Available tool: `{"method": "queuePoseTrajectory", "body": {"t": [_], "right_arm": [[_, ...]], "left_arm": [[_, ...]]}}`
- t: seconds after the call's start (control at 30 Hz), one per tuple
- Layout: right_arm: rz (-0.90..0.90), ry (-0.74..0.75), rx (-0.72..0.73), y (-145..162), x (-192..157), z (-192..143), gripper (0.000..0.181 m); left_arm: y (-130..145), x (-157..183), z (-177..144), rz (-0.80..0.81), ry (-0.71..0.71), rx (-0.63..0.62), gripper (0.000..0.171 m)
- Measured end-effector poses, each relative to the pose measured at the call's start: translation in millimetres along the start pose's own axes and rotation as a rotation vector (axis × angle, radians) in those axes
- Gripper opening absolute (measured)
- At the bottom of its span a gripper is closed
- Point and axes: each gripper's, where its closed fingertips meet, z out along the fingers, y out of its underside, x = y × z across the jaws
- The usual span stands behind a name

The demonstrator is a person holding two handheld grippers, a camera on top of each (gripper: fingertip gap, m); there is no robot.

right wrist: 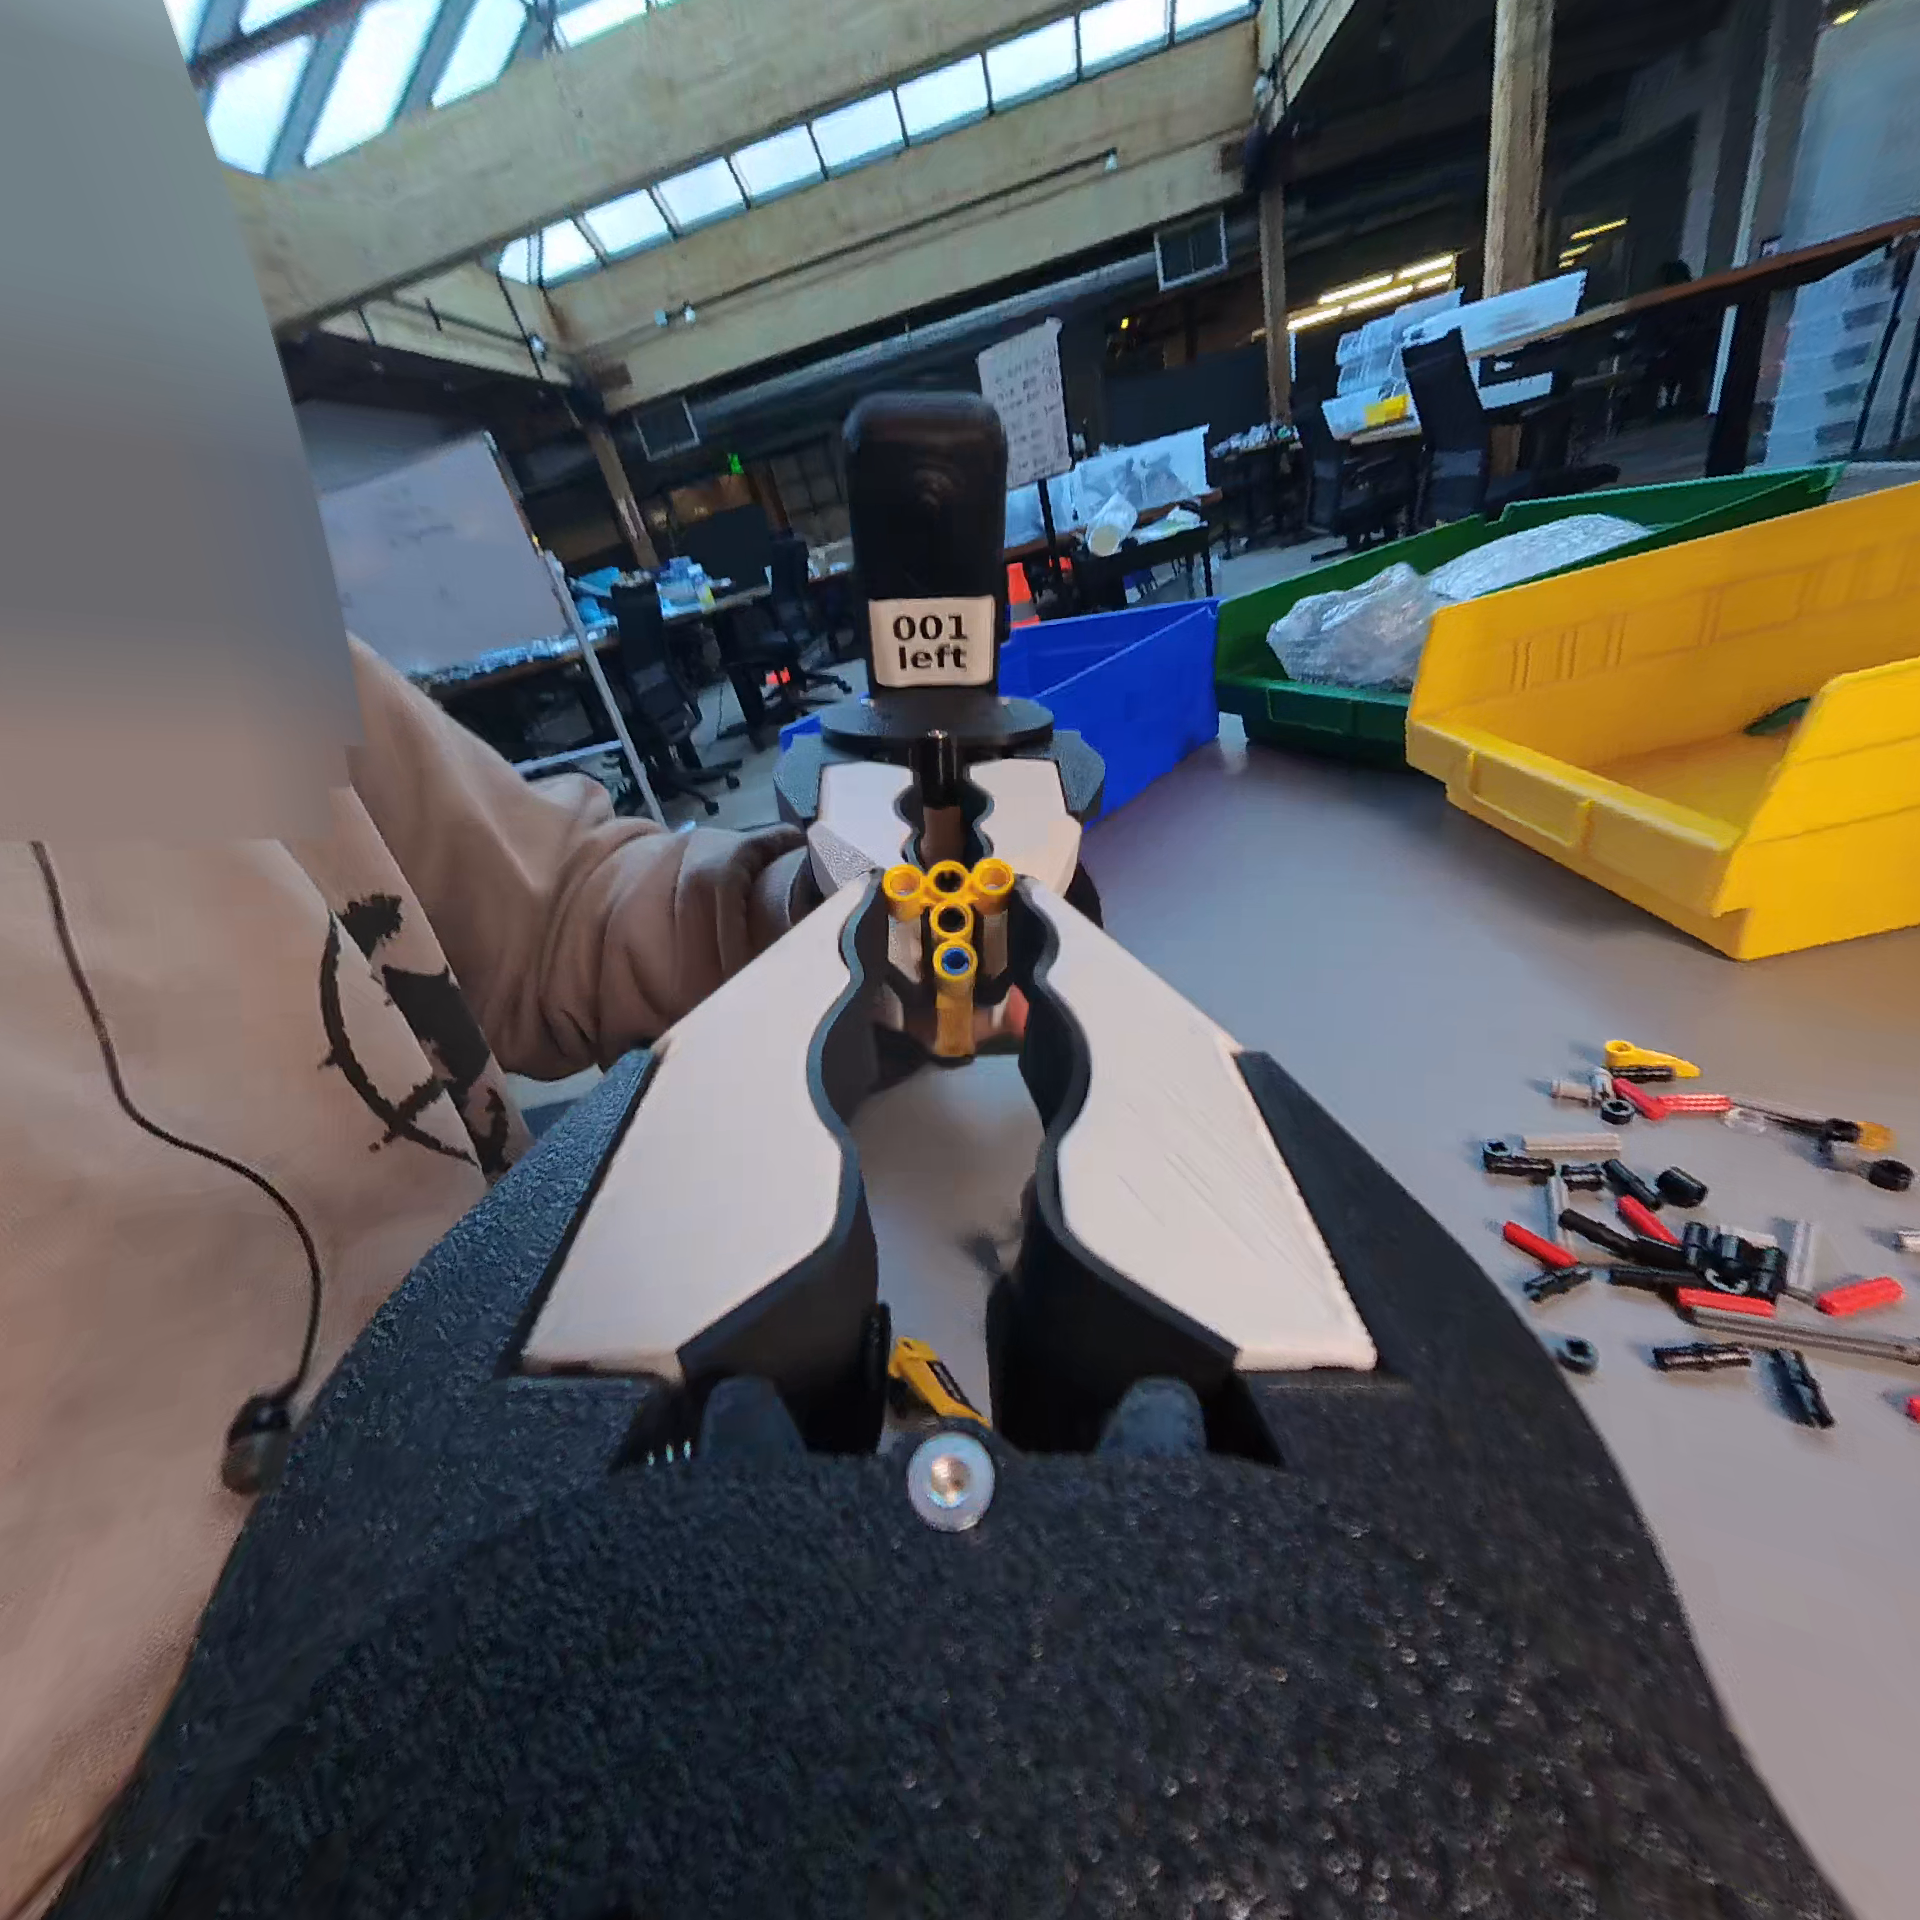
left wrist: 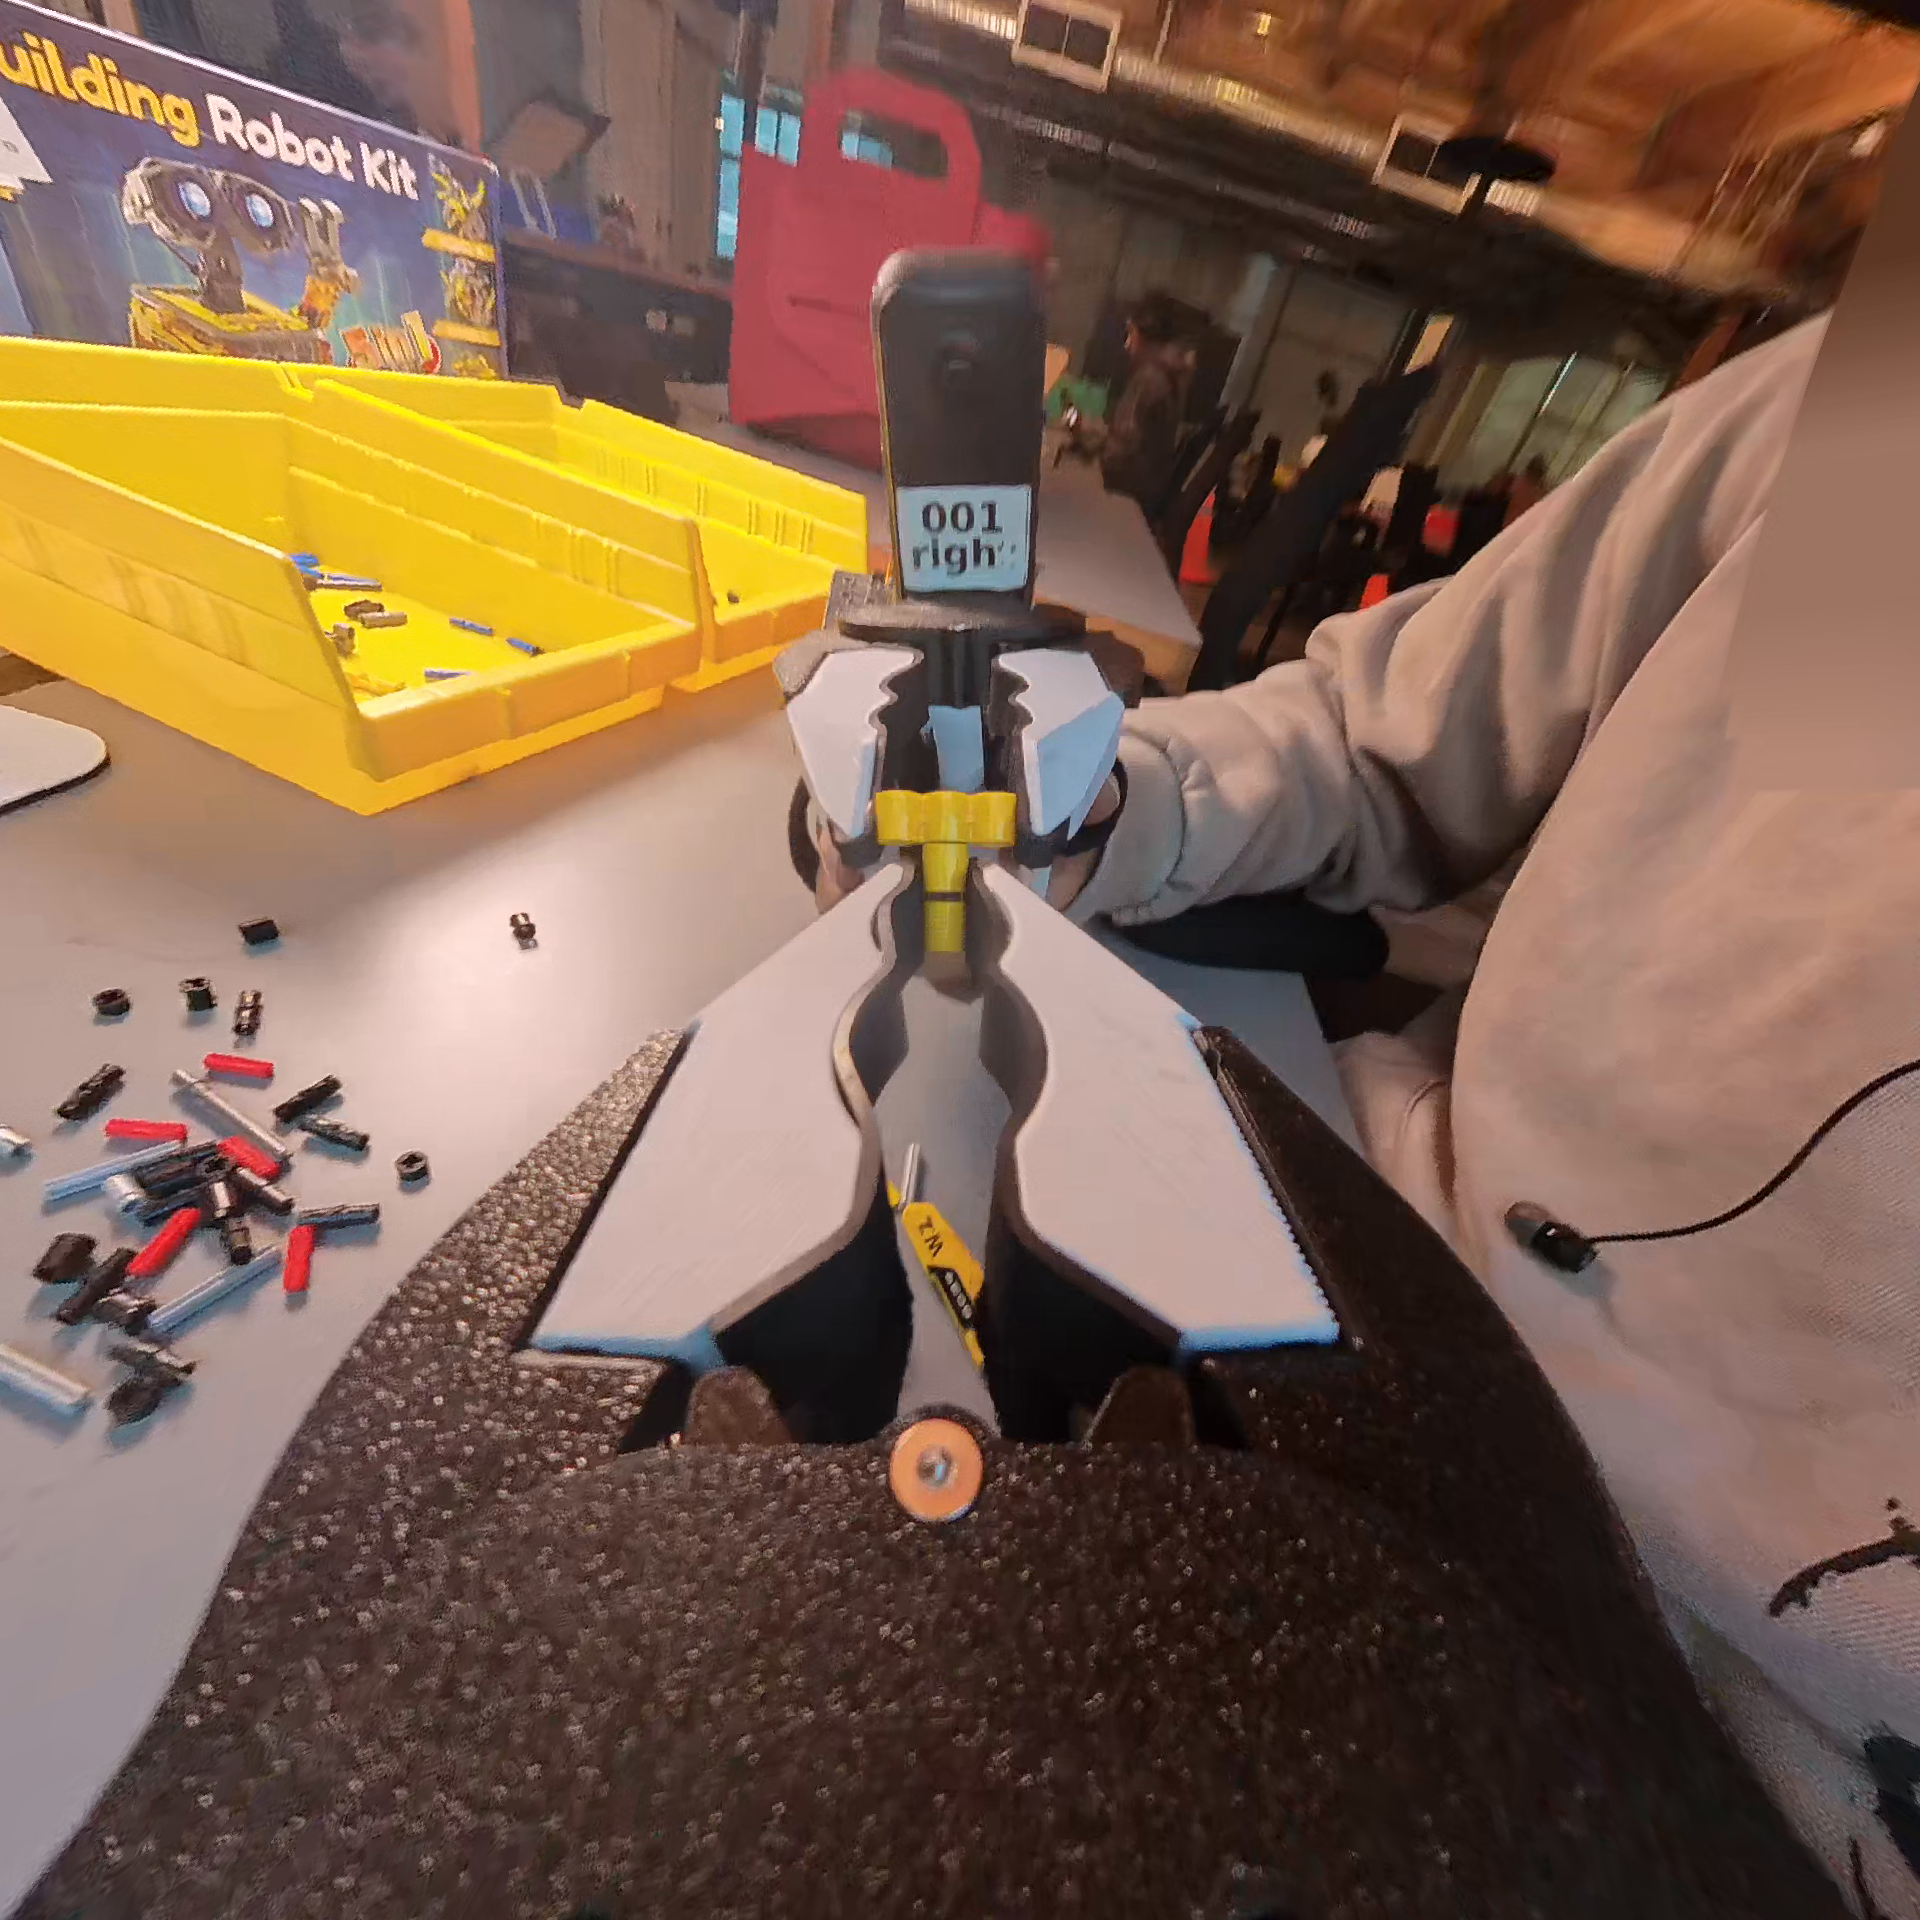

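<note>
In the left wrist view, the left gripper (left wrist: 940,914) has its fingers (left wrist: 748,1122) drawn in on the stem of a yellow T-shaped piece (left wrist: 943,868) of toy-brick beam, held up above the grey surface (left wrist: 436,914) with the crossbar uppermost. Facing it, the right gripper (left wrist: 951,748) pinches the crossbar from the far side, so the piece is clamped between the two, tip to tip. To the left lies a scatter of small pins (left wrist: 197,1174) in black, red and grey, with yellow bins (left wrist: 436,623) and a printed box (left wrist: 249,208) beyond; a person's sleeve (left wrist: 1403,707) comes in from the right. In the right wrist view, the right gripper (right wrist: 945,935) has its fingers (right wrist: 727,1143) closed about the same yellow T-shaped piece (right wrist: 948,904), its round holes seen end on and the lowest showing a blue lining — perhaps a pin seated there, though I cannot tell. The left gripper (right wrist: 940,831) stands behind it. Loose pins (right wrist: 1704,1236) lie to the right, near a yellow bin (right wrist: 1662,769), a green bin (right wrist: 1351,696) and a blue bin (right wrist: 1122,675). The piece looks light, stiff and smooth-sided, likely to twist in a loose pinch — best taken across its flat faces, clear of the holes.
</note>
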Motion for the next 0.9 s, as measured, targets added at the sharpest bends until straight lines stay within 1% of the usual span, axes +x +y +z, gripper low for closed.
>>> {"method": "queuePoseTrajectory", "body": {"t": [0.07,0.1,0.13,0.17,0.2,0.23,0.27,0.33,0.4,0.5,0.67,0.77,0.83,0.9], "right_arm": [[0.065,-0.006,0.068,-10.7,2.1,-1.8,0.019],[0.12,-0.012,0.149,-23.1,5.6,-7.9,0.018],[0.186,-0.028,0.311,-49.7,11.4,-23.6,0.018],[0.237,-0.033,0.418,-77.9,20.0,-44.7,0.018],[0.107,0.029,0.403,-90.3,22.9,-54.9,0.019],[0.053,0.049,0.372,-94.1,22.1,-58.8,0.019],[0.076,0.038,0.39,-95.8,22.3,-62.8,0.019],[0.143,0.033,0.365,-80.0,31.3,-63.3,0.019],[0.233,-0.016,0.375,-72.7,36.0,-64.7,0.019],[0.268,-0.044,0.359,-67.6,36.4,-62.2,0.02],[0.344,-0.103,0.315,-49.5,28.4,-44.9,0.02],[0.318,-0.094,0.223,-32.0,26.2,-32.7,0.02],[0.275,-0.07,0.15,-20.3,27.2,-27.6,0.021],[0.25,-0.06,0.109,-12.9,27.0,-25.6,0.021]], "left_arm": [[-11.2,-1.6,-2.8,-0.062,0.03,0.08,0.007],[-14.9,-7.4,-6.9,-0.096,0.023,0.111,0.006],[-2.4,-17.4,-9.2,-0.116,-0.012,0.062,0.007],[10.3,-21.8,-10.8,-0.123,-0.03,0.033,0.007],[11.2,-19.8,-11.3,-0.149,-0.011,0.043,0.007],[8.4,-21.8,-10.3,-0.134,-0.018,0.045,0.007],[3.4,-24.7,-8.4,-0.131,-0.016,0.058,0.006],[-2.7,-27.1,-2.8,-0.134,-0.003,0.062,0.007],[6.9,-33.7,0.7,-0.11,-0.042,0.006,0.007],[22.6,-40.2,3.7,-0.142,-0.081,-0.05,0.007],[15.8,-34.8,7.7,-0.093,-0.088,-0.049,0.007],[28.9,-37.8,9.1,-0.041,-0.129,-0.125,0.006],[42.9,-39.7,10.7,0.005,-0.159,-0.206,0.007],[56.9,-42.3,11.8,0.072,-0.194,-0.293,0.009]]}}
